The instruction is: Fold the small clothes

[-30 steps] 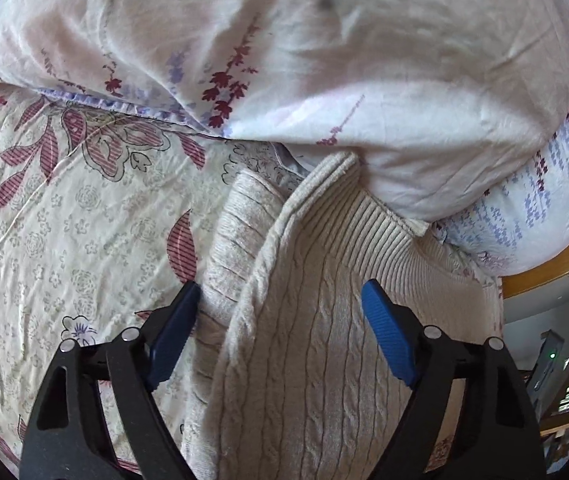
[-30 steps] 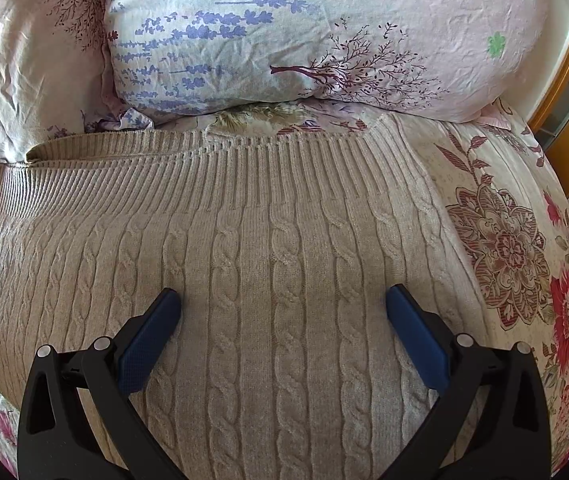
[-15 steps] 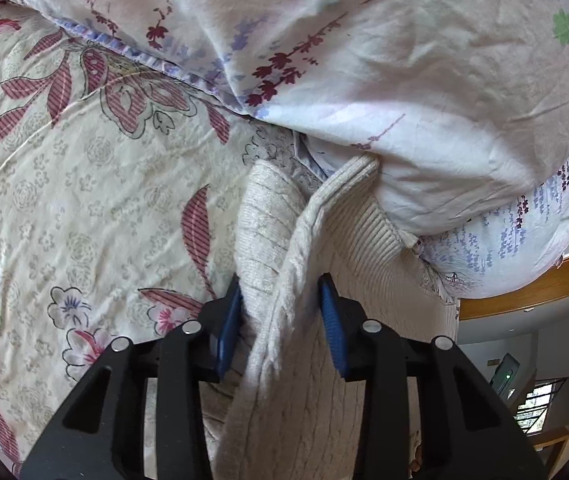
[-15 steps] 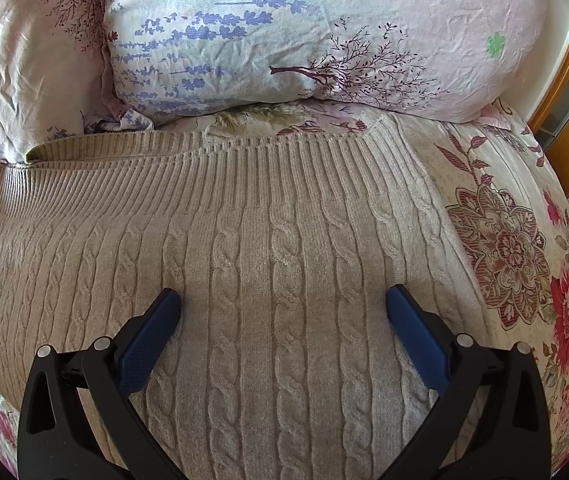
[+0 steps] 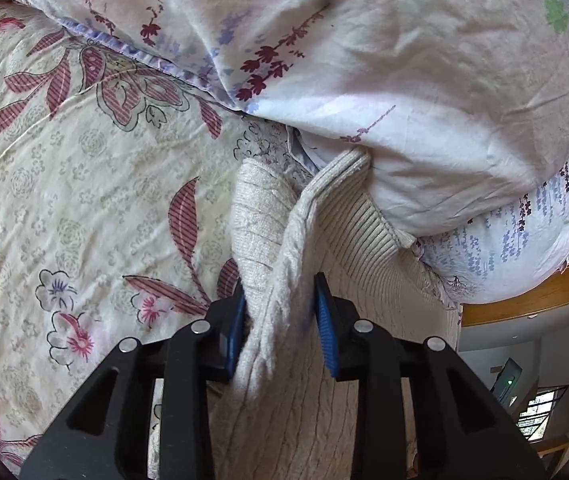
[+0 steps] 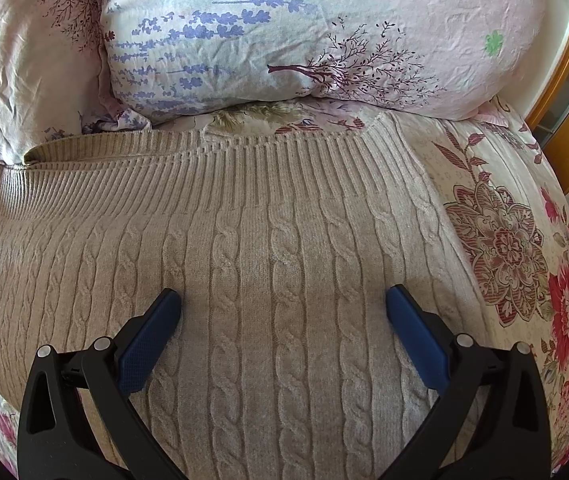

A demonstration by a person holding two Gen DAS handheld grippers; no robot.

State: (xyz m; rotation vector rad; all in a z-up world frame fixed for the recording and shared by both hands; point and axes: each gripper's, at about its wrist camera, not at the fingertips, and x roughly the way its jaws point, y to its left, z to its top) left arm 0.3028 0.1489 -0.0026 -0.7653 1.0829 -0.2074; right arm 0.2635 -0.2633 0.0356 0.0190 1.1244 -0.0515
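Left gripper (image 5: pixel 280 312): blue pads pressed onto a raised fold at the side edge of the beige cable-knit sweater (image 6: pixel 268 280), pinching it. Right gripper (image 6: pixel 284 320): fingers spread wide, poised over the sweater's middle, gripping nothing. The sweater lies flat on the floral bedsheet (image 5: pixel 64 184), its ribbed hem just against the pillows (image 6: pixel 324 32).

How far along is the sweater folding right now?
Early. Done: the beige cable-knit sweater lies spread flat on the floral bedsheet. In hand: the left gripper is shut on the sweater's side edge. Left: the right gripper hangs open above the body, and no fold shows yet.
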